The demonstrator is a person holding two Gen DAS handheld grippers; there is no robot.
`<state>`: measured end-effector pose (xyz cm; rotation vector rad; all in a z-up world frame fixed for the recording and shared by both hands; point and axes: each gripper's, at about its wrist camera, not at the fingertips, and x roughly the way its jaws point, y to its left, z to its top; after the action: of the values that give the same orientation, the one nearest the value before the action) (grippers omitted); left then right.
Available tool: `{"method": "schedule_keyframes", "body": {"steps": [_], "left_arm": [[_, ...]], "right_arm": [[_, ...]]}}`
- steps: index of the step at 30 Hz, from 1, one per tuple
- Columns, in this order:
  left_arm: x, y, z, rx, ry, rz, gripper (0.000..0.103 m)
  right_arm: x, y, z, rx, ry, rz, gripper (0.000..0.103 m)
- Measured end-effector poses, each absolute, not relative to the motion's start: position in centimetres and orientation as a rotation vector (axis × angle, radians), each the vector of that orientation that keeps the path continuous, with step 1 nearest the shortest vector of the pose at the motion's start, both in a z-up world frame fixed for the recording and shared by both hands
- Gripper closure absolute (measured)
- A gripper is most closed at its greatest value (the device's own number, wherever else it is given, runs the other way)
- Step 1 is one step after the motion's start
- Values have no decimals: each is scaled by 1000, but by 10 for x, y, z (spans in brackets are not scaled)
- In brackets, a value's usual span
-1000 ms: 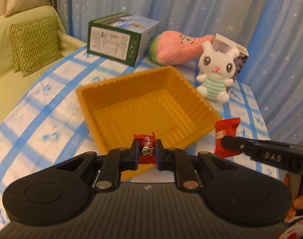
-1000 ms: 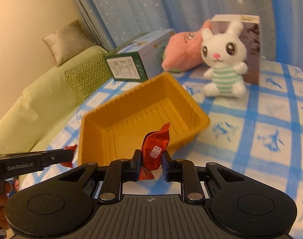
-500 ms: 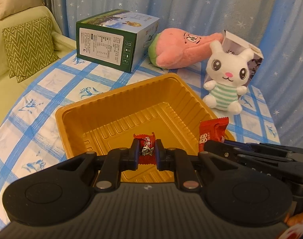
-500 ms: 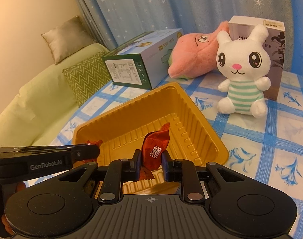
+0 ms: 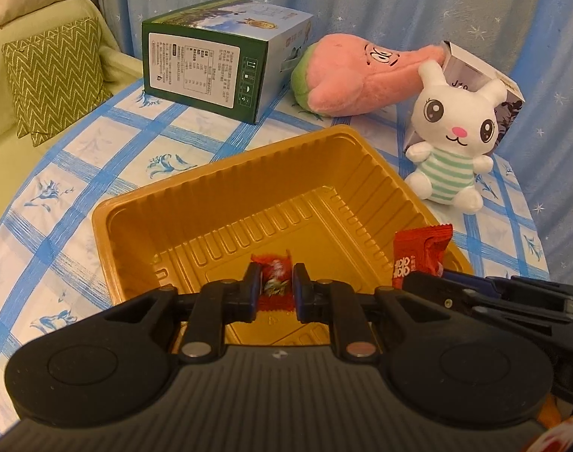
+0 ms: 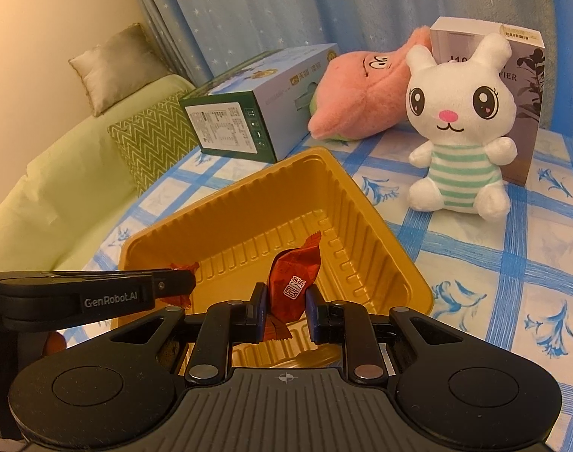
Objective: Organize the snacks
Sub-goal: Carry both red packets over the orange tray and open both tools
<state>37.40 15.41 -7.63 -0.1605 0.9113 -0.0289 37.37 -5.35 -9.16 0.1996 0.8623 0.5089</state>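
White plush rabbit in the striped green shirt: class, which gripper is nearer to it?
Right. The right gripper is on the rabbit's side; the left gripper is further away.

The tray (image 5: 226, 203) is golden yellow; both candies (image 5: 273, 282) (image 6: 294, 282) are red. The tablecloth (image 5: 98, 150) is white with blue checks, the curtain (image 6: 249, 7) blue with white stars. At upper right, the rabbit (image 6: 457, 128) is white with green stripes.

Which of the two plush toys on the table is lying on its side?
The pink plush toy, lying between the green box and the white carton. The white bunny sits upright.
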Motion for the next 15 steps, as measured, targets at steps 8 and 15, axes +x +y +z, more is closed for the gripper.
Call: {"method": "schedule_keyframes", "body": {"steps": [8,15], "left_arm": [[369,161,-76,-159,919,-35,87],[360,176,-76,-168,927,-13,87]], "right_arm": [[374,-49,-93,199,864,518,81],[378,-44,-97,192,875,516,81]]}}
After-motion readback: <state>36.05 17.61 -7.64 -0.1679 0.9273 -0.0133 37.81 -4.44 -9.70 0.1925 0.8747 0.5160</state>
